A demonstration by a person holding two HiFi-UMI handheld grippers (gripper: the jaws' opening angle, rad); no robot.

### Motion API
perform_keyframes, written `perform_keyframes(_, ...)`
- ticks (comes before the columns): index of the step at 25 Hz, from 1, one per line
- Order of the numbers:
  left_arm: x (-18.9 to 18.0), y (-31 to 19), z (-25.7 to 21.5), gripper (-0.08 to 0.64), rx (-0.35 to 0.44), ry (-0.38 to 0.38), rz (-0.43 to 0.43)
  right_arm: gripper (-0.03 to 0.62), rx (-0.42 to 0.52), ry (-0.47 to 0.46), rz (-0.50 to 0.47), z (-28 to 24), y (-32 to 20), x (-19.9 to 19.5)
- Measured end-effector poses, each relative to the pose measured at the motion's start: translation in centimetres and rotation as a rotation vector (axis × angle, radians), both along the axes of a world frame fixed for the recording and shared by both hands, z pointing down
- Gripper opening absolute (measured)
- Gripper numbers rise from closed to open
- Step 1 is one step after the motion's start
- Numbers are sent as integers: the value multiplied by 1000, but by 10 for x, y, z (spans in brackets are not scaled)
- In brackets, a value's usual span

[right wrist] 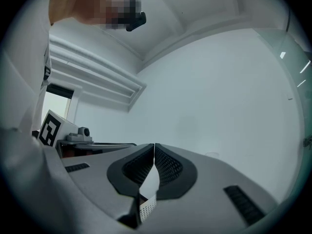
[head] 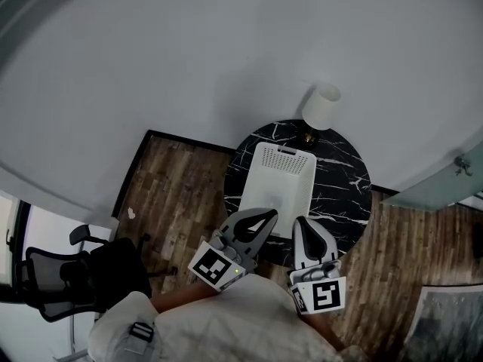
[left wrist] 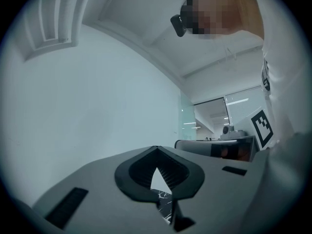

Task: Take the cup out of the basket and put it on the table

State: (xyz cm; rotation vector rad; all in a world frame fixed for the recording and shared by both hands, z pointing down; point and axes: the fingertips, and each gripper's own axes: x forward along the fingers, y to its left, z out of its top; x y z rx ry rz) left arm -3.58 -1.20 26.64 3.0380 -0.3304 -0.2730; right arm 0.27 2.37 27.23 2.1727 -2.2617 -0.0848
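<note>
White basket (head: 281,181) on black marble tabletop (head: 343,191); left gripper (head: 266,217) and right gripper (head: 303,225) at its near end, jaws clenched, empty.

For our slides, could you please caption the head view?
Left gripper and right gripper, jaws shut, poised at the near end of a white basket on a round black table.

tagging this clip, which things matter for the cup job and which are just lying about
Job: white basket, black marble table, left claw and right claw, both shut and empty. No cup shows.
Lying about: white lamp on the table's far edge, office chair on the wood floor.
</note>
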Motion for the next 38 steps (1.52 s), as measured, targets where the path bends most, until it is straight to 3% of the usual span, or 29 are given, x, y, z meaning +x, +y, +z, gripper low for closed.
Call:
perform_keyframes(7, 21, -29, 18, 6, -49, -34, 9, 11, -50, -28, 9, 18, -27, 19)
perform_keyframes(25, 83, -29, 15, 6, -47, -68, 11, 11, -81, -6, -51, 25, -34, 72)
perform_keyframes(29, 84, -30, 21, 6, -48, -91, 1, 11, -113, -17, -69, 34, -38, 75)
perform_keyframes(38, 66, -37, 64, 6, -136, -162, -59, 11, -211, -53, -156, 71, -42, 57)
